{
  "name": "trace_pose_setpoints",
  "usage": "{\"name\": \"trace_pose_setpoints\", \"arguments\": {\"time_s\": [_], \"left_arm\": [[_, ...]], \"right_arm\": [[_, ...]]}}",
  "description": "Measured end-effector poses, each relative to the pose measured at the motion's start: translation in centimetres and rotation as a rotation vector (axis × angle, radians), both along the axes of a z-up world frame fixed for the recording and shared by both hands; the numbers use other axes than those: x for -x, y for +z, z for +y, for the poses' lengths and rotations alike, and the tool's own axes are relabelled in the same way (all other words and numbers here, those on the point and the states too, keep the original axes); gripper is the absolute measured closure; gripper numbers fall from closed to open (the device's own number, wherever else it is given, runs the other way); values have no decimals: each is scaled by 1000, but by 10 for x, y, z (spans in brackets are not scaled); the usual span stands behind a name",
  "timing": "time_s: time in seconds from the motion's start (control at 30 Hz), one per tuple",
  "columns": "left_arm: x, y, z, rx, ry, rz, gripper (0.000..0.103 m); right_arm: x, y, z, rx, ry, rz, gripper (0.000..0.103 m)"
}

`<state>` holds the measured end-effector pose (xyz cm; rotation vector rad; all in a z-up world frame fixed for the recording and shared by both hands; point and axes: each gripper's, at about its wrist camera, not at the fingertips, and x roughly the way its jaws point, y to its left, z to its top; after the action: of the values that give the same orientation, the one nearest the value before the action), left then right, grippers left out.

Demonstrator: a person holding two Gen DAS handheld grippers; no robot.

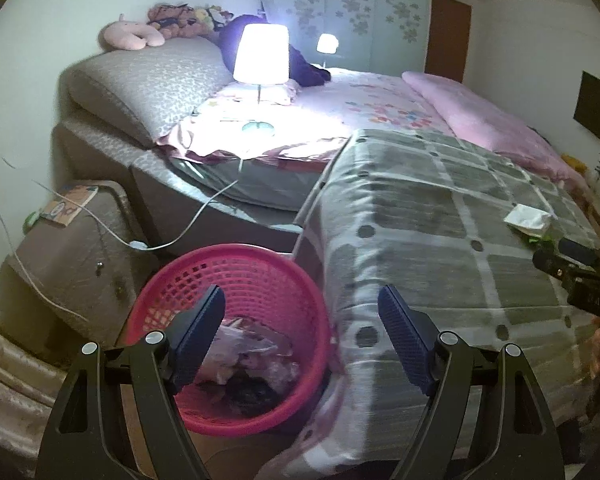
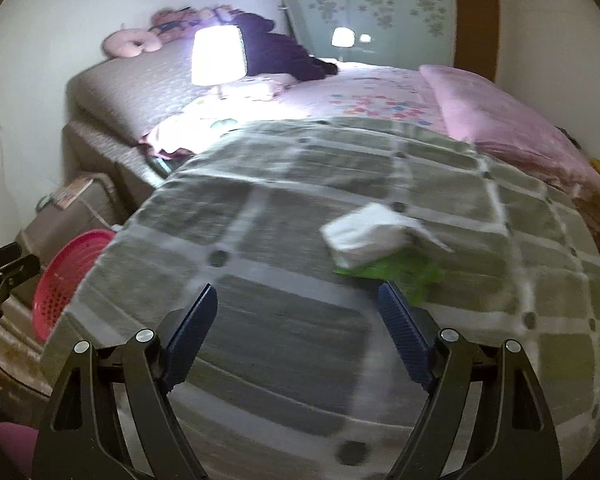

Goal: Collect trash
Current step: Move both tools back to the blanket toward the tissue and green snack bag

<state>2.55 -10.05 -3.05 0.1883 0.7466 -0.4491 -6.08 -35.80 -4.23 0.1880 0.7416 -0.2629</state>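
On the floor, left of the bed's near corner: pink basket (image 1: 236, 320), some crumpled plastic and dark scraps already inside.
Left gripper (image 1: 302, 300): released, jaws wide, nothing between the pads, hanging over the basket's rim.
Progress: partly done, judging by the basket's contents; at least one pile left on the bed.
Blanket (image 2: 300, 208): grey check, draped over the bed's near edge, carries the remaining trash.
Right gripper (image 2: 298, 298): released, empty, above the blanket, aimed toward the trash, not touching it.
Trash (image 2: 370, 236): white crumpled tissue or paper lying on a green wrapper (image 2: 412, 272), mid-blanket toward the right edge; blurred, looks light and soft.
Left to do: grab it, carry it to the basket.
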Motion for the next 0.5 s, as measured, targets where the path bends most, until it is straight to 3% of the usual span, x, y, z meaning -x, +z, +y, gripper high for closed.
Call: {"name": "trace_pose_setpoints", "arguments": {"time_s": [0.07, 0.5], "left_arm": [[2, -1, -7, -7, -13, 0, 27], [15, -3, -68, -50, -129, 3, 27]], "right_arm": [[7, -1, -11, 2, -28, -5, 19], [36, -13, -70, 31, -161, 17, 18]]}}
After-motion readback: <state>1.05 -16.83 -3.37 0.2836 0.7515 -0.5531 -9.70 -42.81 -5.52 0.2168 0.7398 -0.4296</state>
